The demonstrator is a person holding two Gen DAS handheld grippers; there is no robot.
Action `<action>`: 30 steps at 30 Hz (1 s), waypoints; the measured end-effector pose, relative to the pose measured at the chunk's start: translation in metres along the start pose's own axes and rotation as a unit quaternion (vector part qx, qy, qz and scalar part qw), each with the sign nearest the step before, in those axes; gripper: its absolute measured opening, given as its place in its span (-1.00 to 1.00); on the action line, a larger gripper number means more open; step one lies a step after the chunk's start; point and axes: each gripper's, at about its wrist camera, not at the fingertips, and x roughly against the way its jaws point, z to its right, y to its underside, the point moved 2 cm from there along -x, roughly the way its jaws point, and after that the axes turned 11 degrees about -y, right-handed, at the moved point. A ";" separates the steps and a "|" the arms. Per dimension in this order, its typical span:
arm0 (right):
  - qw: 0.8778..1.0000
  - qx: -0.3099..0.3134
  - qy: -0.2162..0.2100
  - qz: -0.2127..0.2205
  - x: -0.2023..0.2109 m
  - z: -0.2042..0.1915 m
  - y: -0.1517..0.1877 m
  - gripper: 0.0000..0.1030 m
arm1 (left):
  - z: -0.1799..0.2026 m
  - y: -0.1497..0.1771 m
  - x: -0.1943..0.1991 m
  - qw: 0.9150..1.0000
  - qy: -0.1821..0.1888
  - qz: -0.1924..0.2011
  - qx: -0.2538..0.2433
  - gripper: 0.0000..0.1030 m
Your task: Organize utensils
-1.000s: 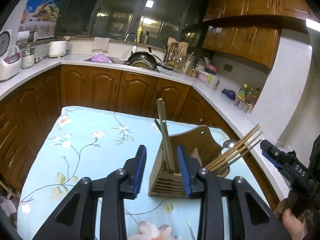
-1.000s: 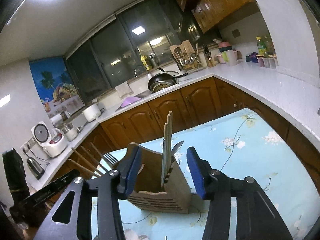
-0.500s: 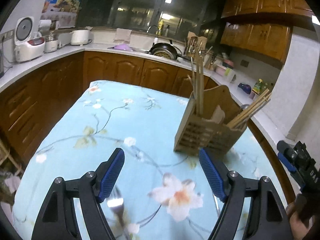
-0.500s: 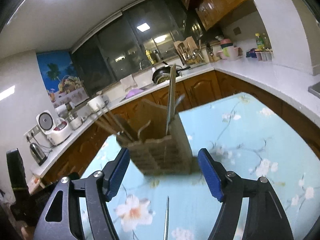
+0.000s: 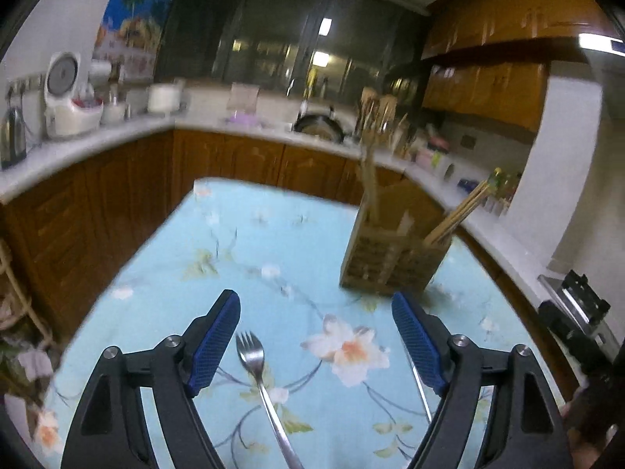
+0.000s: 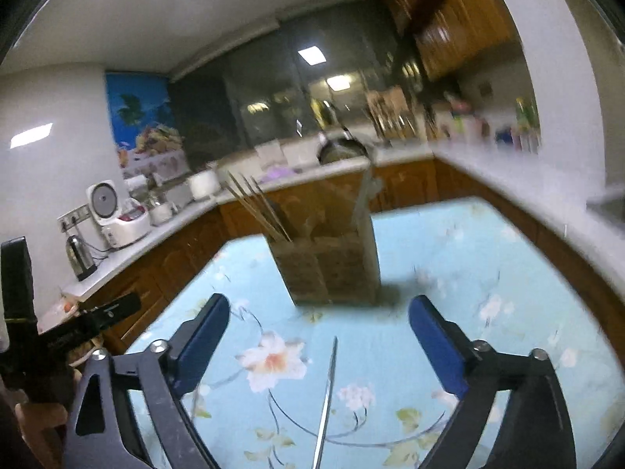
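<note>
A wooden utensil holder (image 5: 394,258) stands on the floral blue tablecloth (image 5: 250,242), with chopsticks (image 5: 457,217) leaning out of it. It also shows in the right wrist view (image 6: 332,269). A metal fork (image 5: 259,383) lies on the cloth between the open jaws of my left gripper (image 5: 316,336), near the left finger. A thin metal utensil (image 5: 420,385) lies by the left gripper's right finger. In the right wrist view a thin metal utensil (image 6: 326,402) lies between the open jaws of my right gripper (image 6: 318,340). Both grippers are empty.
Wooden cabinets and a white countertop (image 5: 97,144) surround the table on three sides. A rice cooker (image 5: 68,97), a kettle (image 5: 11,136) and a pan (image 5: 318,127) stand on the counter. The other gripper shows at the edge of each view (image 6: 93,316).
Both grippers have opened wide and pulled back from the holder and lowered toward the cloth. The fork and the thin utensil have come into view between the jaws.
</note>
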 end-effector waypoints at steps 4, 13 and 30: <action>0.997 0.053 0.000 0.059 0.033 -0.026 -0.010 1.00 | -0.002 0.004 0.044 0.997 -0.020 0.079 -0.008 0.99; 0.995 0.043 0.048 0.076 0.046 -0.015 0.043 1.00 | -0.004 0.064 0.075 0.994 -0.038 0.100 -0.034 0.99; 0.992 0.077 0.066 0.081 0.072 -0.013 0.086 1.00 | -0.015 0.096 0.073 0.991 -0.071 0.097 -0.061 0.99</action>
